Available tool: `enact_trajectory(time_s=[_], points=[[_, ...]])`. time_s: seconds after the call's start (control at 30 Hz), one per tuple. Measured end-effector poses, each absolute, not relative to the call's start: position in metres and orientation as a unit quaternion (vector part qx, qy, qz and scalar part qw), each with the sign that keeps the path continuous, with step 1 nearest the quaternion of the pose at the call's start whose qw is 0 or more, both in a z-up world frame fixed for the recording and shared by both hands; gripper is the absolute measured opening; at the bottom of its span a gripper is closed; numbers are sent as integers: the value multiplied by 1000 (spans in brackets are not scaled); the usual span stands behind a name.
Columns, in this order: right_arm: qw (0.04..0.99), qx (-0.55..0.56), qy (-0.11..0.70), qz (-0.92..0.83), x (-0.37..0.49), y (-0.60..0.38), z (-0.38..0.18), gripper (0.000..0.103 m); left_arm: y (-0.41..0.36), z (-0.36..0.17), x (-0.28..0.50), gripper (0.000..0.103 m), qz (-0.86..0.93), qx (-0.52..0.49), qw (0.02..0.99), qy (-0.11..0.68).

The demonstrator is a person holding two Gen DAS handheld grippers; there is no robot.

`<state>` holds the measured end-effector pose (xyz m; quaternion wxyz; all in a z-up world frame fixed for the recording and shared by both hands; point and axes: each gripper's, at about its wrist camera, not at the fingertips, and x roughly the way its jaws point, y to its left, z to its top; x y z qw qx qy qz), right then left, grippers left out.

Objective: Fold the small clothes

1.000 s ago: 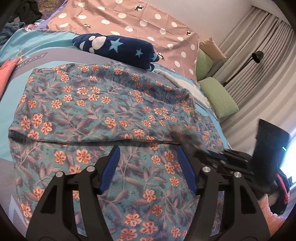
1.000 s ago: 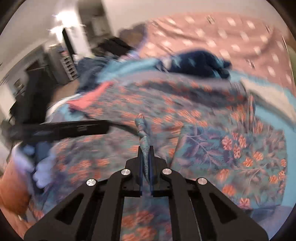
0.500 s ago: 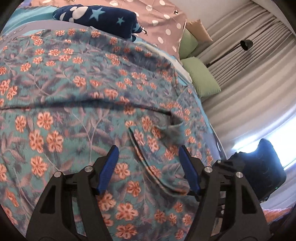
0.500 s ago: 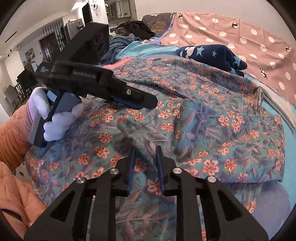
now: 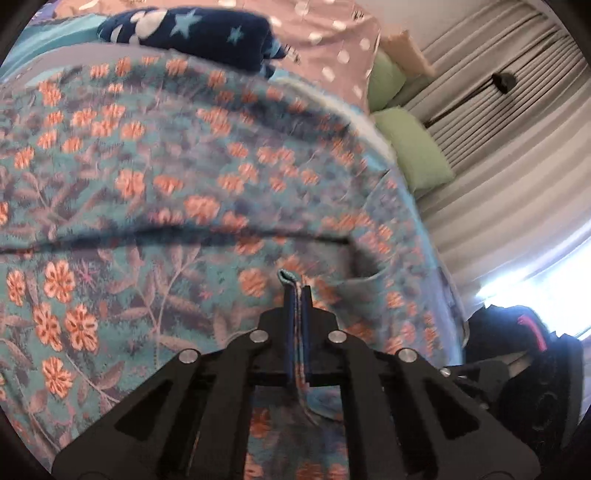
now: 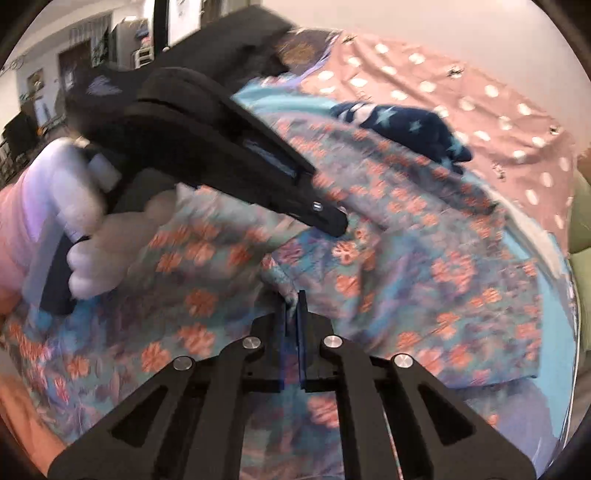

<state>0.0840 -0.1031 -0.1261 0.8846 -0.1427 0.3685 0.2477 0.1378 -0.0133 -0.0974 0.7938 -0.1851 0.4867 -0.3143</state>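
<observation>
A teal garment with orange flowers (image 5: 184,206) lies spread over the bed, partly folded. My left gripper (image 5: 295,291) is closing tight on a raised pinch of its cloth, which sticks out between the blue pads. In the right wrist view the same floral garment (image 6: 443,277) fills the middle. My right gripper (image 6: 293,301) is closing on another small fold of it, with cloth poking up between the pads. The left gripper (image 6: 328,221) reaches in from the upper left, just beyond the right one, held by a white-gloved hand (image 6: 85,258).
A folded navy blanket with stars (image 5: 207,33) lies behind the garment on a pink dotted sheet (image 5: 325,29). Green pillows (image 5: 413,155) and grey curtains (image 5: 498,110) are at the right. An orange sleeve (image 6: 14,387) shows at the lower left.
The left gripper moved forward over the garment and went from wide open to shut on a pinch of cloth. The right gripper let go briefly, then shut on a fold again, closer to the left one.
</observation>
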Motion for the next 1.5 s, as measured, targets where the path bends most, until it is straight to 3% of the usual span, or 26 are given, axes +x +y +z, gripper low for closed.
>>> enact_trajectory(time_s=[0.3, 0.7, 1.03, 1.5], points=[[922, -40, 301, 239, 119, -126, -54, 4, -10, 8, 154, 3, -343, -159, 846, 376], [916, -22, 279, 286, 177, -62, -29, 4, 73, 44, 182, 3, -280, -166, 885, 333], [897, -32, 307, 318, 208, -7, -46, 4, 139, 17, 193, 3, -218, -186, 895, 342], [851, -15, 417, 318, 227, -11, -110, 8, 184, -94, 202, 4, -121, -199, 870, 434]])
